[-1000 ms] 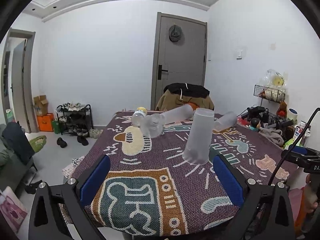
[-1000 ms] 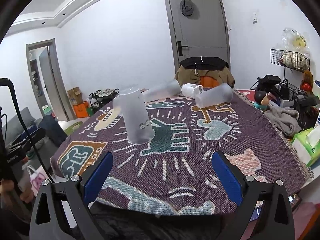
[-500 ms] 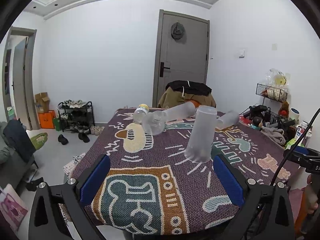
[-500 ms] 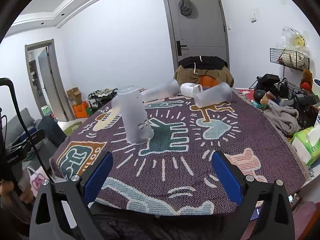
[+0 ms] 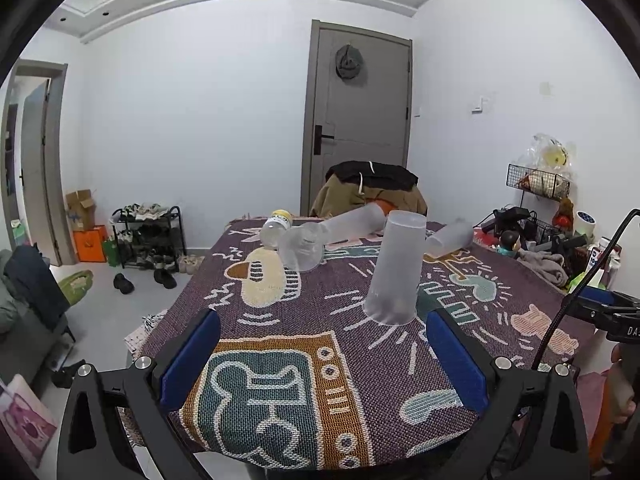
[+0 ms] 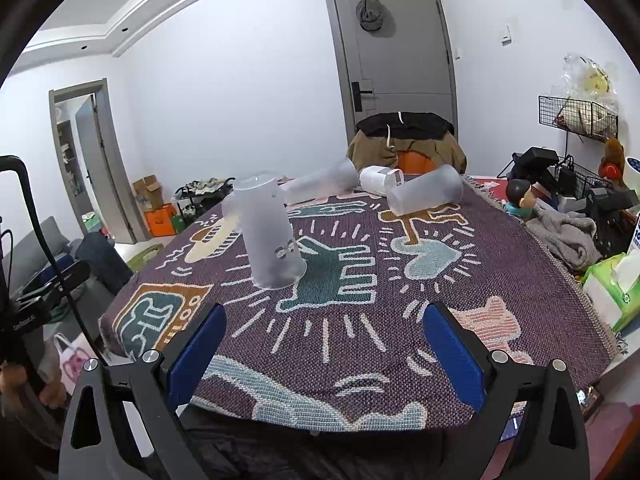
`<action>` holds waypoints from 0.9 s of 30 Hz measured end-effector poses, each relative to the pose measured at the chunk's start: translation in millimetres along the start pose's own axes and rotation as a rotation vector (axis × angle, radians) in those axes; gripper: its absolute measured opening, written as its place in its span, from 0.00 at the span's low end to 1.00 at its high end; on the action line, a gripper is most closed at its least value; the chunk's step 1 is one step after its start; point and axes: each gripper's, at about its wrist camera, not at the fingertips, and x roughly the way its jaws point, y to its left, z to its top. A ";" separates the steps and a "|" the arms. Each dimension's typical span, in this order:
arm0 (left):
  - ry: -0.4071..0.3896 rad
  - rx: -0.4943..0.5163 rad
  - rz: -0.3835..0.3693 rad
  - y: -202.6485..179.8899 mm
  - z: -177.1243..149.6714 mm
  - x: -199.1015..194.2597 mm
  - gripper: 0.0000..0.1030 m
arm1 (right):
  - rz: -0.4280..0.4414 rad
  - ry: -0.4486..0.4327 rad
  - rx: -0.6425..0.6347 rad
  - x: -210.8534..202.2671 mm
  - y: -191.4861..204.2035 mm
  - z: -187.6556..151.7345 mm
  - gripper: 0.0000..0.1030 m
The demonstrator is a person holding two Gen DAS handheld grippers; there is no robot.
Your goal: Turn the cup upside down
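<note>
A frosted translucent cup [image 5: 396,270] stands mouth down on the patterned tablecloth [image 5: 304,364]; it also shows in the right wrist view [image 6: 269,232]. Three more frosted cups lie on their sides further back: one [image 5: 301,247] with its mouth toward me, one long one [image 5: 352,220], and one at the right [image 5: 450,237]. My left gripper [image 5: 324,360] is open and empty, near the table's front edge, short of the standing cup. My right gripper [image 6: 326,356] is open and empty, over the front edge, to the right of that cup.
A clear bottle with a yellow cap [image 5: 275,227] and a white container [image 6: 380,180] lie at the back. A chair with clothes [image 5: 370,192] stands behind the table. Clutter, a grey cloth [image 6: 568,236] and a tissue pack [image 6: 612,284] sit at the right edge.
Both grippers have drawn back and risen slightly from the table; the cups look a little further away. Nothing on the table has moved.
</note>
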 end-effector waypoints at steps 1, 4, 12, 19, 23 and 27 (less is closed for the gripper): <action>-0.001 0.000 0.000 -0.1 0.0 -0.1 1.00 | 0.000 0.000 0.000 0.0 0.1 0.0 0.97; -0.003 -0.001 0.002 -1.2 1.1 -0.2 1.00 | -0.002 -0.001 -0.001 -0.1 -0.3 0.2 0.97; -0.006 0.006 0.000 -2.3 1.4 -1.6 1.00 | -0.005 -0.001 0.003 0.7 -3.0 1.6 0.97; -0.004 0.005 0.000 -2.6 1.4 -1.6 1.00 | -0.006 -0.002 0.000 0.7 -3.6 1.6 0.97; -0.004 0.005 -0.001 -2.0 1.8 -2.4 1.00 | -0.006 -0.001 0.002 0.4 -2.6 1.2 0.97; -0.004 0.006 -0.001 -1.6 2.0 -2.0 1.00 | -0.006 -0.002 0.001 0.5 -2.5 1.1 0.97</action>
